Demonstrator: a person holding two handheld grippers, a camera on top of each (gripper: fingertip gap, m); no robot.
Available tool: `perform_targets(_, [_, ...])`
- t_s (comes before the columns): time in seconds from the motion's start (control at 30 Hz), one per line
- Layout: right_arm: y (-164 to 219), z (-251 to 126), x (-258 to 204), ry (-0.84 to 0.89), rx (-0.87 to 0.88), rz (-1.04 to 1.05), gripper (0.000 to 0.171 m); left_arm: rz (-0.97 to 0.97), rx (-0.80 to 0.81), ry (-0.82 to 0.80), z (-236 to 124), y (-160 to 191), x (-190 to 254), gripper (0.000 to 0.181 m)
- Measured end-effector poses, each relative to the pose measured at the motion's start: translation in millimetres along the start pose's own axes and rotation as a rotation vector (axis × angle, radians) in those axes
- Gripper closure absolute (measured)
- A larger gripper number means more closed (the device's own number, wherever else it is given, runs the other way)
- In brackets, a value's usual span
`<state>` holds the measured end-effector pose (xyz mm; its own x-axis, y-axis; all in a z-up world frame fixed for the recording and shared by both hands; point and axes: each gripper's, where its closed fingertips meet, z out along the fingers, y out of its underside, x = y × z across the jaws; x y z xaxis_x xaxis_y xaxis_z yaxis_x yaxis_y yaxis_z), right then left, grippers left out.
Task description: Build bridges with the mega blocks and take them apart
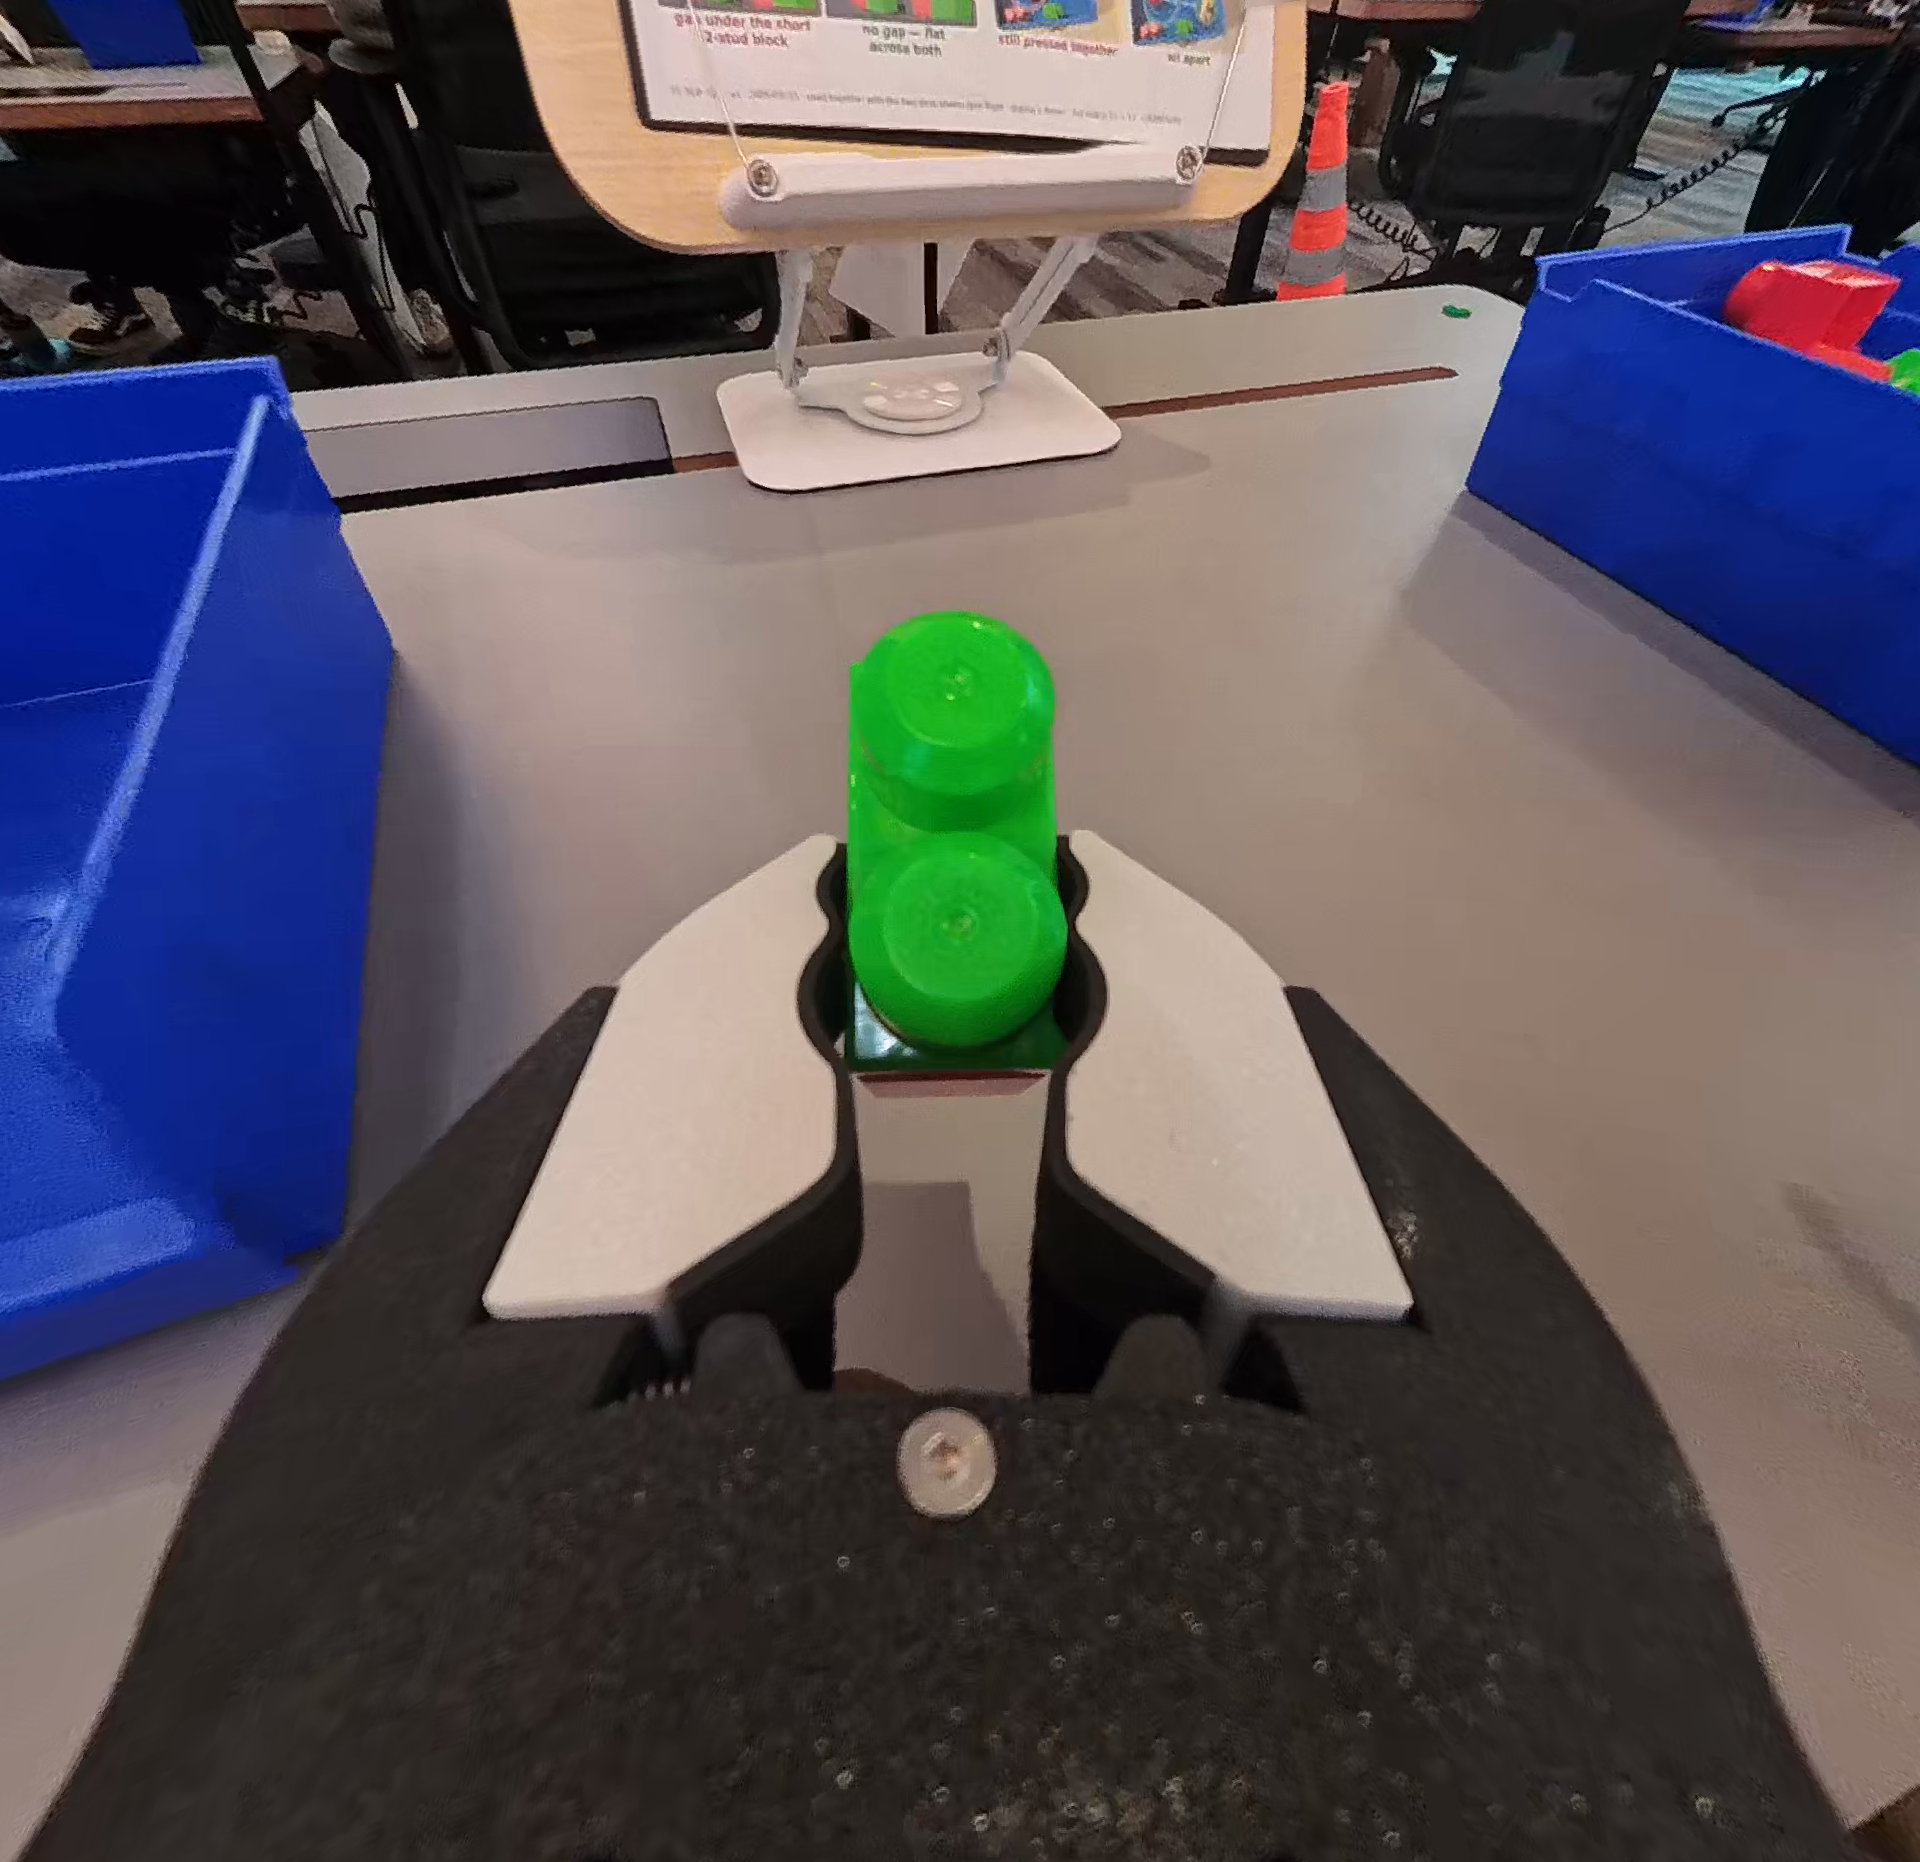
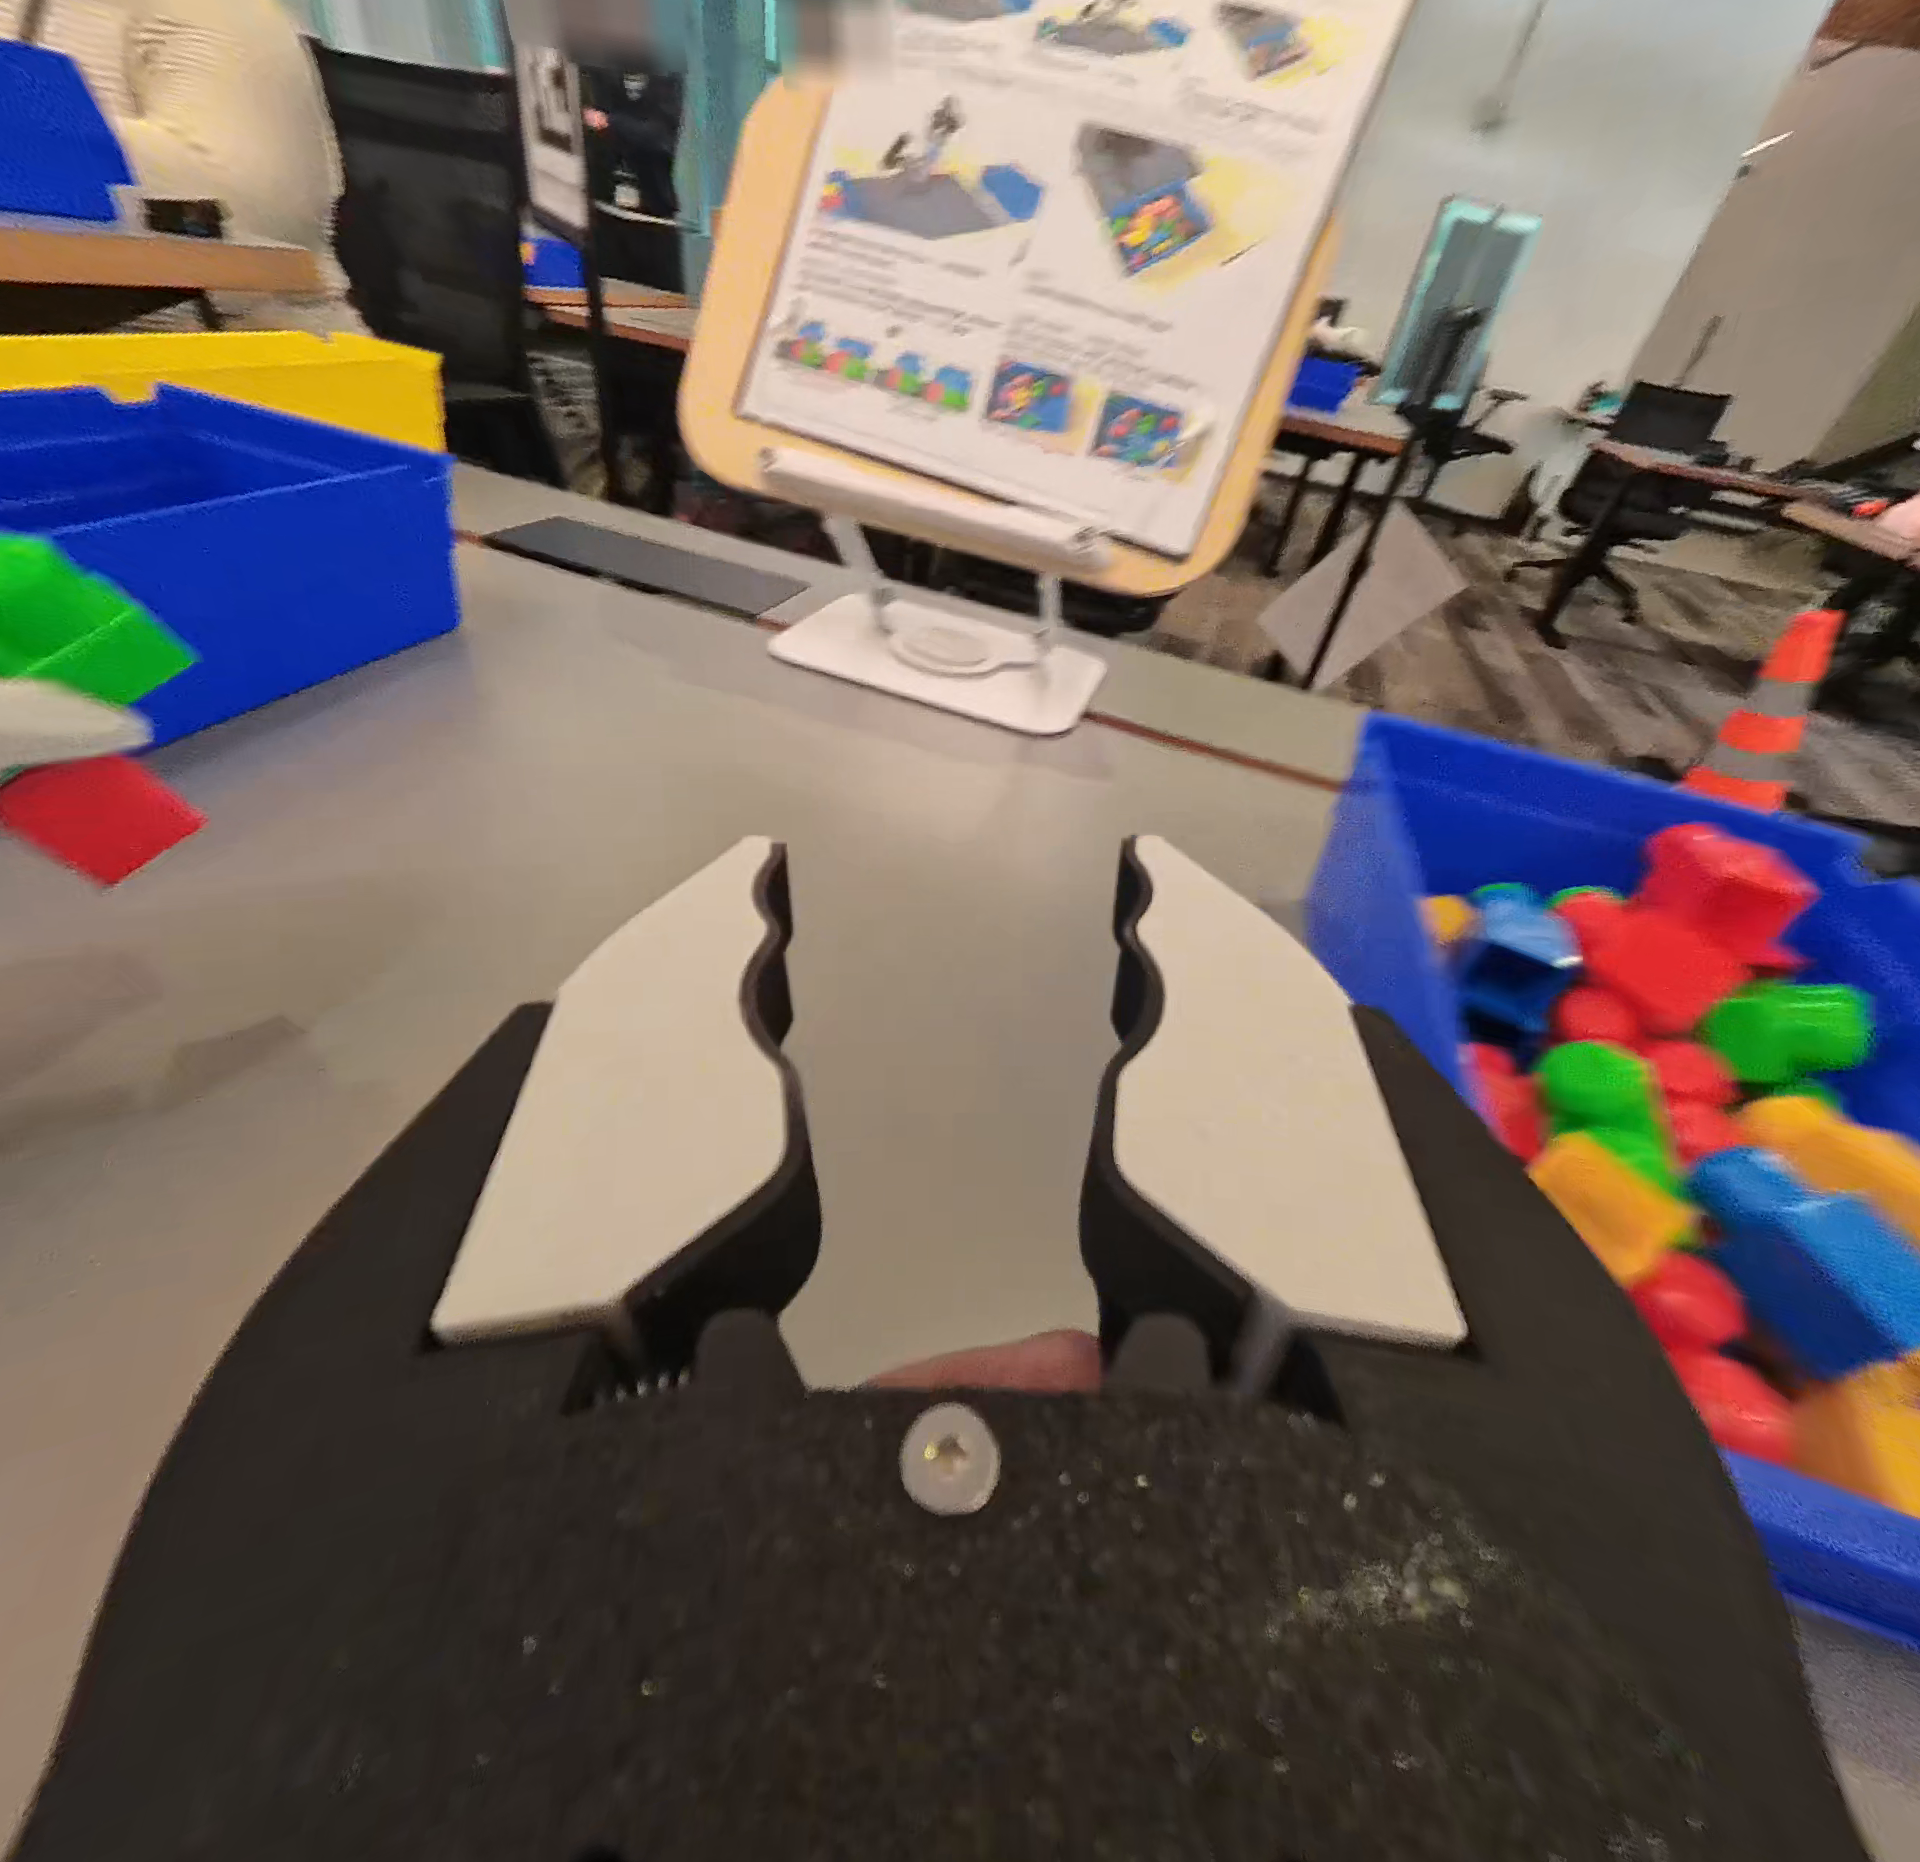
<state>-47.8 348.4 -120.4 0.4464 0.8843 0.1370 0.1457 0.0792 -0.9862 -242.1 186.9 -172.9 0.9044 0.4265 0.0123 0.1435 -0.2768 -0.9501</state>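
The left gripper [image 1: 956, 939] pinches a green block [image 1: 951, 825] by its near end, one stud between the fingers [image 1: 727, 1033] and the other stud poking out past the tips; a strip of red shows just under the green at the near edge, and the right wrist view shows a red block [image 2: 99, 815] beneath the green one at that gripper, held above the grey tabletop [image 1: 1351, 877]. The right gripper [image 2: 951, 877] is spread wide with nothing between its fingers [image 2: 1247, 1085], hovering over bare tabletop. Just to its right sits a blue bin [image 2: 1455, 804] heaped with red, green, blue and yellow blocks [image 2: 1683, 1085], blurred in that view. Across the tabletop on the left stands a second blue bin [image 1: 208, 773], its visible inside showing no blocks, with a yellow bin [image 2: 260, 368] behind it. Farther back, at the centre of the tabletop's far side, a white stand [image 1: 925, 410] carries a wooden board [image 1: 644, 150] with a printed sheet [image 1: 935, 46] of pictures. Beyond the tabletop an orange cone [image 1: 1320, 212] stands on the floor among desks and black chairs
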Motion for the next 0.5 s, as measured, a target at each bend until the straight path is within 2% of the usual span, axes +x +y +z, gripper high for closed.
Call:
perform_targets(0.1, [32.9, 8.0, -35.6, -0.077, -0.049, 0.063, 0.111, -0.001, 0.003, 0.002, -1.7, -1.0, -0.9, 0.145])
perform_targets(0.2, [53.2, 13.3, -48.6, -0.123, -0.096, 0.115, 0.109, 0.004, 0.003, 0.011, -2.3, -1.4, 1.7, 0.145])
perform_targets(0.5, [59.1, 12.6, -33.5, -0.101, -0.126, 0.143, 0.109, 0.012, -0.007, 0.003, -0.7, 1.4, 3.4, 0.145])
